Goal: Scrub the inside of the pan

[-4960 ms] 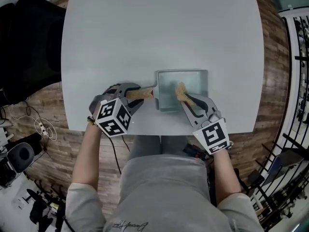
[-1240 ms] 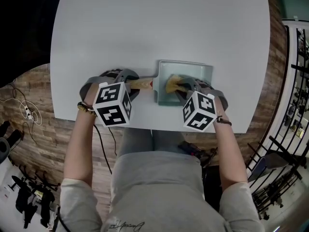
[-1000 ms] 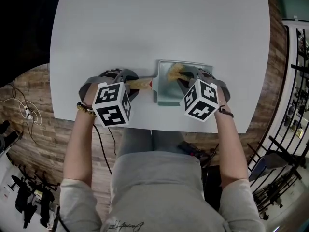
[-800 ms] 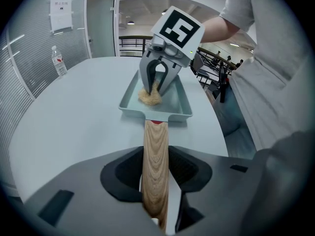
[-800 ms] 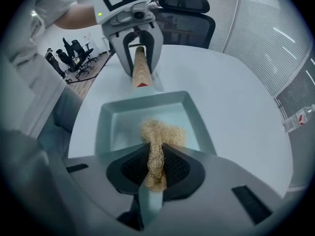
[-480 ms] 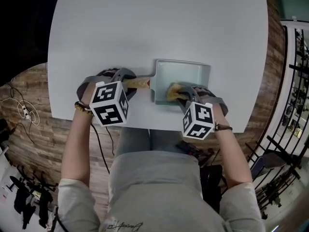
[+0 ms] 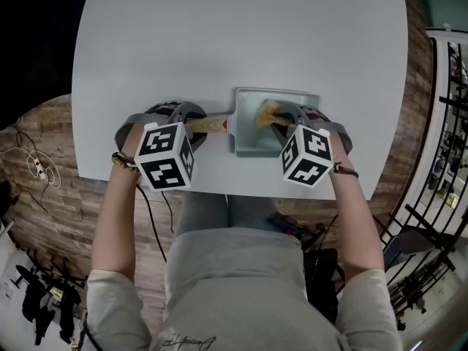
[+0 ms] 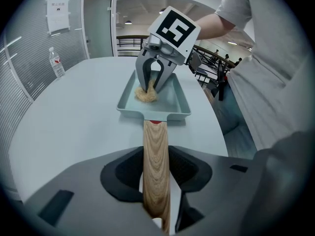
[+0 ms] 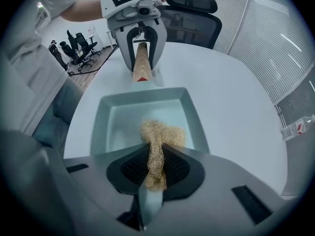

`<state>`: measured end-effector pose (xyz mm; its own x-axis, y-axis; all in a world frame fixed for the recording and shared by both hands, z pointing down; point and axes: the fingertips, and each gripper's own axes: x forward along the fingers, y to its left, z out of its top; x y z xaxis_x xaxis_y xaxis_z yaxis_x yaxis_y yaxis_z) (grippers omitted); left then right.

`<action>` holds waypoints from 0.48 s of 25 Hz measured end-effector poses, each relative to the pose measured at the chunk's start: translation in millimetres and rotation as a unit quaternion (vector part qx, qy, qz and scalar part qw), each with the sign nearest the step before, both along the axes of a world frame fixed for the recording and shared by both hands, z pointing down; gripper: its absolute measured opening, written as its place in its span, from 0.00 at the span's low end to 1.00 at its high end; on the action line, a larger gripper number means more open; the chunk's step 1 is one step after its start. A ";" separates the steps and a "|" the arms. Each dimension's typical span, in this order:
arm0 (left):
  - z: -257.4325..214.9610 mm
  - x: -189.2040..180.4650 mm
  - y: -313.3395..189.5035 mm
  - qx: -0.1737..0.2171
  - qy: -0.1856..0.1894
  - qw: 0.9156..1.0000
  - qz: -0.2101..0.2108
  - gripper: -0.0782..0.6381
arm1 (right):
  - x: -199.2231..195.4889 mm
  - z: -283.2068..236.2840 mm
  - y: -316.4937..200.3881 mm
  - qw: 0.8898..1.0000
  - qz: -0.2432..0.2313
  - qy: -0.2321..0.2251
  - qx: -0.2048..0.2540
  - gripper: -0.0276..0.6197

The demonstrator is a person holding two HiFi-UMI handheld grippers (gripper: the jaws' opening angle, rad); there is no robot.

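A pale blue-green rectangular pan (image 7: pixel 251 142) (image 8: pixel 177 102) (image 9: pixel 114 124) lies near the front edge of the white table (image 7: pixel 241 42). Its wooden handle (image 7: pixel 207 126) (image 8: pixel 156 161) (image 9: pixel 140 65) points left, and my left gripper (image 7: pixel 196 128) (image 8: pixel 157 181) is shut on it. My right gripper (image 7: pixel 281 119) (image 9: pixel 156 168) points steeply down into the pan, shut on a tan fibrous scrubber (image 7: pixel 268 112) (image 8: pixel 146 94) (image 9: pixel 158 136). The scrubber rests on the pan's floor towards the far side.
A plastic water bottle (image 8: pixel 56 62) stands far off on the table. A black office chair (image 9: pixel 189 9) sits beyond the table's left side. The front table edge (image 7: pixel 219 189) runs just below the pan. Cables (image 7: pixel 36 168) lie on the wooden floor at left.
My right gripper has carried the scrubber from the pan's near side up to its far side within the last half second. The left gripper and the pan have stayed put.
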<state>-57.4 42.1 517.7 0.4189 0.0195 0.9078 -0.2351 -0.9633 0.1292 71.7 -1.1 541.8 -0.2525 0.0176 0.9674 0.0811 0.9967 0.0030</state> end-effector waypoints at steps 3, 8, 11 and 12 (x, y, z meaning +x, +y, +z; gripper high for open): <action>-0.3 3.0 -1.6 -0.004 0.001 1.000 -0.002 0.33 | 2.2 0.0 -13.1 1.000 -0.001 0.003 0.000 0.15; 0.2 -2.2 -0.1 -0.006 0.001 1.000 -0.003 0.33 | -1.5 0.4 -24.0 1.000 0.010 0.003 0.003 0.15; -0.1 -1.0 -0.9 -0.006 0.002 1.000 -0.008 0.33 | 3.9 -1.1 -14.3 1.000 0.004 0.005 0.000 0.15; 0.0 -0.7 -1.6 -0.006 0.002 1.000 -0.008 0.33 | 6.5 -1.3 -8.9 1.000 0.003 0.006 -0.002 0.15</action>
<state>-58.1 40.5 517.7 0.4225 0.0237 0.9060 -0.2497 -0.9579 0.1414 78.2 -10.0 540.5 -0.2403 0.0210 0.9705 0.0761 0.9971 -0.0028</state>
